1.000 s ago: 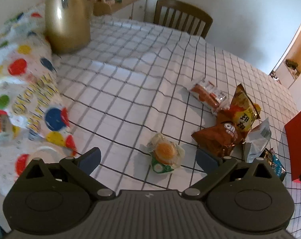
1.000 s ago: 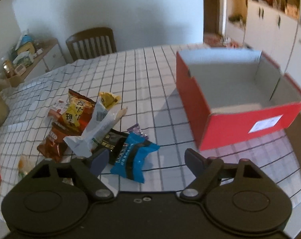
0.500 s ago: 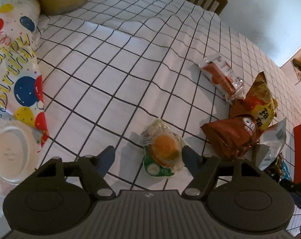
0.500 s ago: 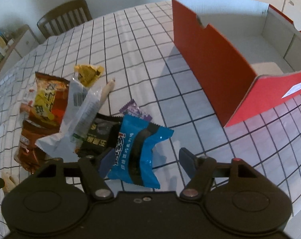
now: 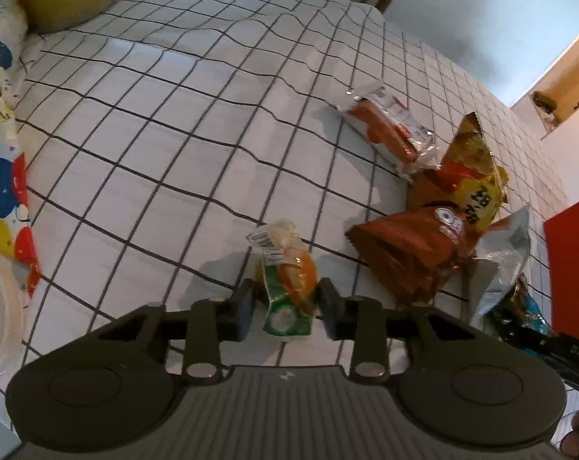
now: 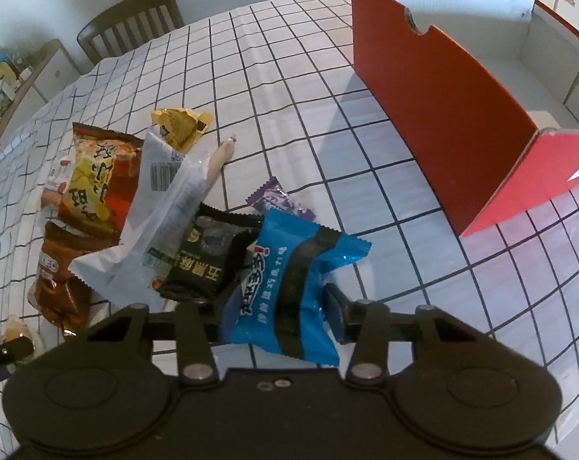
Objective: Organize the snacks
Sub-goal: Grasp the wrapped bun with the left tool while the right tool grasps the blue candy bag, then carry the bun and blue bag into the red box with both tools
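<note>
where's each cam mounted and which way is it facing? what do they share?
Left wrist: on the left gripper, looking steeply down along its jaws, which have just been closing and now pinch the orange snack; fingertips show at the bottom right corner.
Right wrist: on the right gripper, looking down along jaws that have just been closing on the blue packet; red box beyond.
Shared: checked tablecloth, brown packet, wooden chair.

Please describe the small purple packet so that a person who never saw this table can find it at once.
Start at the red cardboard box on the checked tablecloth and look toward the pile of snacks beside it. At the pile's edge nearest the box, just behind the blue snack bag, lies the small purple packet. It is the only purple wrapper, and smaller than the bags around it.
</note>
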Demonstrator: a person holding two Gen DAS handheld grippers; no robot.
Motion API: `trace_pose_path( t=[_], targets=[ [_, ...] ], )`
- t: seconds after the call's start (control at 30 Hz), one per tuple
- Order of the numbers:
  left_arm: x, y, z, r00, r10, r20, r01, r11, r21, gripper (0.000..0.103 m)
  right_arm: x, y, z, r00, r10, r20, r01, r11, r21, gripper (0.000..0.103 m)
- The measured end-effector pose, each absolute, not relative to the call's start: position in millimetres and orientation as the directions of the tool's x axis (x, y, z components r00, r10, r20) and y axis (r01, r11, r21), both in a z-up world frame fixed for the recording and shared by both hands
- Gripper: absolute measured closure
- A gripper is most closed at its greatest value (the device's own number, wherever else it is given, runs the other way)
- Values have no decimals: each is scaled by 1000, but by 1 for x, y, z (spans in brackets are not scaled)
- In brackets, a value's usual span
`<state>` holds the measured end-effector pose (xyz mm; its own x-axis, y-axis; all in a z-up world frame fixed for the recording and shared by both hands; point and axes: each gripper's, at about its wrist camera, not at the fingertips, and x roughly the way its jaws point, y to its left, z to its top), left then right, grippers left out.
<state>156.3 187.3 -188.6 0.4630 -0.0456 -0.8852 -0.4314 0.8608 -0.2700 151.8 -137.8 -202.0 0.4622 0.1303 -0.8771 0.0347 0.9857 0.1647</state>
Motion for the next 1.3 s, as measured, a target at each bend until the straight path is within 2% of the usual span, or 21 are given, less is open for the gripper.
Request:
trace_pose_path(
  t=[0.13, 0.63, 0.97, 1.3],
  targets=[
    [155, 189, -190, 470, -56, -881, -422, 862, -280, 70, 144, -141, -196, 483, 117, -868, 44, 987, 157, 64],
    [134, 188, -178, 462, -140, -876, -344, 882, -322, 70, 86, -159, -156, 553, 104, -826, 54, 986, 161, 66],
    [123, 157, -143, 464, -239, -853, -211, 905, -368, 70, 41, -173, -113, 593, 98, -800, 19, 991, 135, 66],
    [141, 76, -99, 453, -352, -819, 2, 919, -394, 70, 27, -211, -72, 645, 68, -761, 26, 994, 110, 66]
  ],
)
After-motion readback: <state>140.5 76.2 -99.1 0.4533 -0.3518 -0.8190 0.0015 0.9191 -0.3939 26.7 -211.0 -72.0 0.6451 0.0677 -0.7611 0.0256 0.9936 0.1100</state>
